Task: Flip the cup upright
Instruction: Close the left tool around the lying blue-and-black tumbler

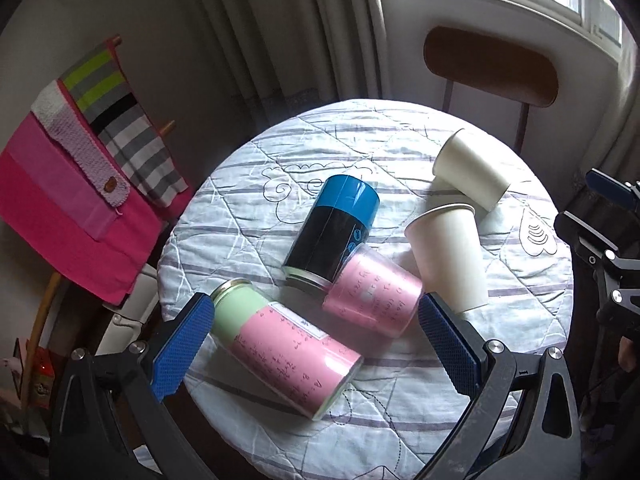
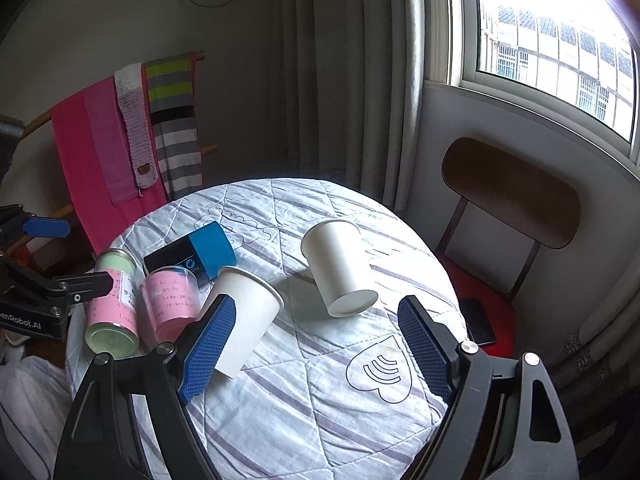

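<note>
Two white paper cups lie on their sides on the round table point(image 2: 304, 412). One cup point(image 2: 340, 270) point(image 1: 472, 168) lies mid-table, its base toward the right wrist camera. The other cup point(image 2: 248, 316) point(image 1: 450, 258) lies nearer the left side of the right wrist view, its mouth facing away. My right gripper point(image 2: 316, 348) is open and empty above the table's near part, with the nearer cup beside its left finger. My left gripper point(image 1: 316, 344) is open and empty, straddling a pink clear cup point(image 1: 372, 296) and a pink-green can point(image 1: 284, 344).
A blue-black can point(image 1: 332, 232) lies on its side among the pink items. A wooden chair point(image 2: 512, 192) with a red seat and a dark phone point(image 2: 478, 320) stands to the right. Towels hang on a rack point(image 2: 132, 140) behind the table. A window is at upper right.
</note>
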A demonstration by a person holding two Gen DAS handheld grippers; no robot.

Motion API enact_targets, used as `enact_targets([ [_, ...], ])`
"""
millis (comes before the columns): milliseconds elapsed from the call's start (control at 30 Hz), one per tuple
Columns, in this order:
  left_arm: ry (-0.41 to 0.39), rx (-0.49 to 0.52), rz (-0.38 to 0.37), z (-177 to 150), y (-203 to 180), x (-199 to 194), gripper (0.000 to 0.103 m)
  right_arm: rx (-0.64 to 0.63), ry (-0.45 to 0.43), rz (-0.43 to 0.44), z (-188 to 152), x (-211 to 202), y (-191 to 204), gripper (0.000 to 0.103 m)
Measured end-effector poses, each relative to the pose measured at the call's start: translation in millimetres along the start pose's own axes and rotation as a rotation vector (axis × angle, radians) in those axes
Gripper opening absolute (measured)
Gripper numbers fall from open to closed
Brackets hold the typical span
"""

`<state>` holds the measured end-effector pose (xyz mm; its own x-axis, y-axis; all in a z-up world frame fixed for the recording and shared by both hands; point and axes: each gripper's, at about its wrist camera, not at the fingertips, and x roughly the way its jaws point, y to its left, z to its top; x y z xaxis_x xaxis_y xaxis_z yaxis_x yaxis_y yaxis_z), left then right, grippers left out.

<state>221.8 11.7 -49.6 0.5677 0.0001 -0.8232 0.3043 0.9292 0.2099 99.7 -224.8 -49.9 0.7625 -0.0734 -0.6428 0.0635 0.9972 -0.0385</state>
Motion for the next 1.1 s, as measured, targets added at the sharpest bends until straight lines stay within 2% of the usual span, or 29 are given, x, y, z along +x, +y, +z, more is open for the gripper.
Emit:
enact_targets([
  [167, 0.085, 0.058, -0.031, 32, 9, 41, 0.103, -0.021, 0.023, 0.034, 14, 17, 5, 0.084],
  [400, 0.232, 0.157, -0.165, 59, 12, 104, 0.103, 0.005, 0.172, 0.115, 34, 64, 17, 0.084],
  [533, 0.341, 0.184, -0.187, 72, 14, 139, 0.102, 0.029, 0.233, 0.119, 45, 84, 17, 0.084],
  [800, 0.537, 0.191, -0.311, 93, 12, 171, 0.099, 0.060, 0.378, 0.103, 64, 113, 12, 0.084],
  [900, 0.636, 0.138, -0.399, 96, 15, 188, 0.090, 0.058, 0.417, 0.108, 74, 120, 13, 0.084],
  [967, 0.659, 0.122, -0.443, 99, 15, 192, 0.070, 0.062, 0.440, 0.107, 82, 124, 11, 0.084],
  [1100, 0.670, 0.150, -0.449, 112, 14, 200, 0.068, 0.088, 0.475, 0.105, 92, 129, 3, 0.084],
])
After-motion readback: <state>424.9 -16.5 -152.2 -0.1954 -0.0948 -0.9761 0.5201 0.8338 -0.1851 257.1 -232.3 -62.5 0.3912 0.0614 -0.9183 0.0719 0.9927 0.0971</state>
